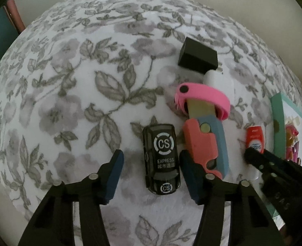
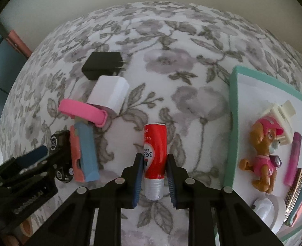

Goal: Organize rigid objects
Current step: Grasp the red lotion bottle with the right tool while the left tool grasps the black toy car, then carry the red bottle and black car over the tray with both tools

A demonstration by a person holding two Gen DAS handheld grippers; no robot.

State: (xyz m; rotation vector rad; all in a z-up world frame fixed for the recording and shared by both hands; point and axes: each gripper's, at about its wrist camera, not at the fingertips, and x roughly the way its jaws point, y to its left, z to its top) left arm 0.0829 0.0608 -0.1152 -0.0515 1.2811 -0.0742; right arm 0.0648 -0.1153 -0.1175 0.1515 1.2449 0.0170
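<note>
A black toy car [image 1: 161,157] marked CS EXPRESS lies on the floral cloth between the fingers of my open left gripper [image 1: 151,176]; the pads stand apart from it. It also shows in the right wrist view [image 2: 61,155]. My right gripper [image 2: 154,181] has its pads against both sides of a red tube [image 2: 154,160] with a silver cap, lying on the cloth. The tube shows in the left wrist view [image 1: 254,138]. A green-rimmed tray [image 2: 232,127] at the right holds a pink dog figure [image 2: 263,155] and several small items.
A pink and blue toy knife [image 1: 208,141], a pink band [image 1: 204,96], a white charger [image 2: 109,94] and a black charger [image 1: 198,56] lie in a row right of the car. The table ends at a wall behind.
</note>
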